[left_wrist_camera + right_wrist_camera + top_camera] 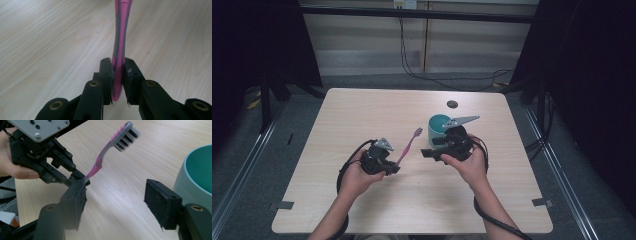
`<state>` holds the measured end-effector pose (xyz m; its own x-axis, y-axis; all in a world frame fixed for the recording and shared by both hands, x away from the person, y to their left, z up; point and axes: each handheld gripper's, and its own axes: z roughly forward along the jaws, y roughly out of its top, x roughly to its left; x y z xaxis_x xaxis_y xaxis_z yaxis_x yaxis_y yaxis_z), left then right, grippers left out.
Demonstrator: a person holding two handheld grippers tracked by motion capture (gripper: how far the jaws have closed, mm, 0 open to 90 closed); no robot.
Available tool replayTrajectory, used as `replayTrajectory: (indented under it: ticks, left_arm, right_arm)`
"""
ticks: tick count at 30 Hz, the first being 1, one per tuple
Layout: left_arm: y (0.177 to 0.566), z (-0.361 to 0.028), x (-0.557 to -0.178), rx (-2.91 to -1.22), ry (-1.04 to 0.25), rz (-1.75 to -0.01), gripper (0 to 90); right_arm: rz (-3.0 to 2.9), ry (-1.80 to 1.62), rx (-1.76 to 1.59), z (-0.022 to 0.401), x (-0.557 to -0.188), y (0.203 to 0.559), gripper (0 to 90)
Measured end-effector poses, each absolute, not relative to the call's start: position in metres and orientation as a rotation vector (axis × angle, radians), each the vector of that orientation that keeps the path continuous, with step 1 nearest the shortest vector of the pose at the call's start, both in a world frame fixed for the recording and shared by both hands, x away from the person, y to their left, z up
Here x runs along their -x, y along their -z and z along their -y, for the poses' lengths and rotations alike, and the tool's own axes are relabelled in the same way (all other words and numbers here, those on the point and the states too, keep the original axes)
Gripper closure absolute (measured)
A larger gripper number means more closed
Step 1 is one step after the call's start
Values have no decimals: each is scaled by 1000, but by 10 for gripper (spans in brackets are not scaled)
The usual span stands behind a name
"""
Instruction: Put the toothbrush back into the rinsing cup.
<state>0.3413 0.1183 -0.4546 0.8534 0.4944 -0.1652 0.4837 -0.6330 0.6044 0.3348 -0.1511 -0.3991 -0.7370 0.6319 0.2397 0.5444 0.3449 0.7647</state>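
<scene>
A pink and grey toothbrush (409, 145) sticks up at a slant from my left gripper (395, 168), which is shut on the bottom of its handle just above the table's middle. In the left gripper view the handle (121, 37) is pinched between both pads of that gripper (117, 72). The dark bristles (127, 136) point toward the right side in the right gripper view. My right gripper (116, 202) stands open a short way from the brush, nothing between its pads. It lies in front of a teal cup (438, 123), whose rim (197, 170) is beside its right jaw.
The light wooden table (362, 115) has a small dark round spot (452, 104) behind the cup. Cables run across the grey floor beyond the far edge. Dark stands and curtains flank both sides of the table.
</scene>
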Motion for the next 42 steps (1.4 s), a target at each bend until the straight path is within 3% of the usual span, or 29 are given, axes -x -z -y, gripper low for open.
replayTrajectory:
  ticks: [24, 42]
  left_arm:
    - [452, -93, -337, -2248, 42, -727, 788]
    - [454, -85, -337, -2201, 76, -741, 788]
  right_arm:
    - [-2403, -1513, -1142, 150, -332, 403, 524]
    - [-2366, -1561, -1182, 146, -333, 403, 568]
